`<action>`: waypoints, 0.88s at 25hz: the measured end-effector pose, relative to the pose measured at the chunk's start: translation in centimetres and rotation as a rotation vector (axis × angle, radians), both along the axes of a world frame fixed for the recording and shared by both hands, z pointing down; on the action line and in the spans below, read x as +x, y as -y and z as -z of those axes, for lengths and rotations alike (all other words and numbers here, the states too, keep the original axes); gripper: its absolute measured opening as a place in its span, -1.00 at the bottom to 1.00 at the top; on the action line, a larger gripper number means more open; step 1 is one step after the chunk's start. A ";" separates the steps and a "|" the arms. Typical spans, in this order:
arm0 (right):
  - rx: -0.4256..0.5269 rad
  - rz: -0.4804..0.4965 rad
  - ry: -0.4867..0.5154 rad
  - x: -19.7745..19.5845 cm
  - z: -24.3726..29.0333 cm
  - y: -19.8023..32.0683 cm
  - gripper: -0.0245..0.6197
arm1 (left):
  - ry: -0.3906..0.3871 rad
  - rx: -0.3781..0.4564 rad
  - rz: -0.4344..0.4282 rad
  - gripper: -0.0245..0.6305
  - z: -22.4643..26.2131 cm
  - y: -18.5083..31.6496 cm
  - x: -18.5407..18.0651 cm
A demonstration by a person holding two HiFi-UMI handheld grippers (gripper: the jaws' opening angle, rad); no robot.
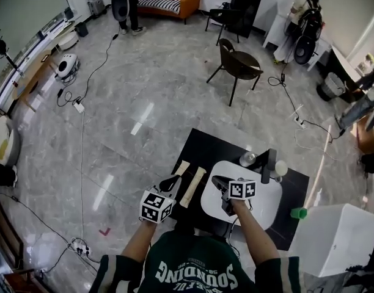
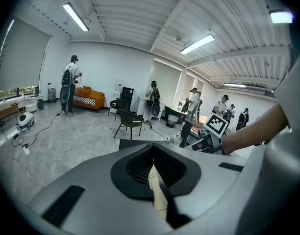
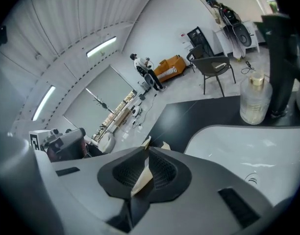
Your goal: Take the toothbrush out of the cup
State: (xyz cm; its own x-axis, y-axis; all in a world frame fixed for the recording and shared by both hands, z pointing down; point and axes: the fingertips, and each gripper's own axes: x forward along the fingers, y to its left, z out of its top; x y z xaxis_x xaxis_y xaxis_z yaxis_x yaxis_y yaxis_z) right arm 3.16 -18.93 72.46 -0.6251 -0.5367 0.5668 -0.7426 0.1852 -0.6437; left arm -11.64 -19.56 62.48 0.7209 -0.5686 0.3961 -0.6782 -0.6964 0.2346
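Nearest my cameras are the jaws themselves. The left hand-held gripper (image 2: 153, 156) is closed on a pale printed strip (image 2: 159, 192) that runs lengthwise between its pads. The right hand-held gripper (image 3: 146, 153) is closed almost flat on a thin tan strip (image 3: 140, 177), seen nearly edge-on. I cannot confirm that either strip is the toothbrush.

No cup with a toothbrush standing in it shows in any view. A small green cup-shaped thing (image 1: 299, 212) sits at the right edge of the black bench (image 1: 199, 145), too small to read. A long pale flat bar (image 1: 193, 187) lies on the bench between the two grippers, left of the white rounded basin (image 1: 266, 203). A clear bottle with a gold cap (image 3: 255, 99) and a black post (image 3: 280, 58) stand at the basin's far side.

Handling, as I judge it: a toothbrush is light, stiff and slender, with a smooth handle that can pivot in flat pads. Grip mid-handle, clear of the bristles. Draw it out along its own axis, since a light cup tips easily.
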 end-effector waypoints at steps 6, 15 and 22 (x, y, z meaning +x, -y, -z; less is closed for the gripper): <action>0.122 -0.021 -0.091 2.5 3.0 -2.0 -0.77 | -0.006 0.018 -0.052 -0.89 1.1 -1.2 3.3; 0.264 -0.142 -0.260 8.6 7.0 -5.4 -0.77 | -0.019 0.034 -0.140 -0.89 2.4 -3.6 9.7; 0.341 -0.217 -0.329 12.8 10.5 -8.0 -0.77 | -0.025 0.040 -0.205 -0.89 3.4 -5.5 14.5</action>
State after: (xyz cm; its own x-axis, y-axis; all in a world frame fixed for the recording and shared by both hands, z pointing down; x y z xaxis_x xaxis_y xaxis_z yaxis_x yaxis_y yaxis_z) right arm 15.99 -10.93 61.93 -0.2975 -0.8226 0.4846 -0.9400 0.1634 -0.2996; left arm 2.90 -14.10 59.04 0.8324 -0.4241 0.3566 -0.5159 -0.8281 0.2195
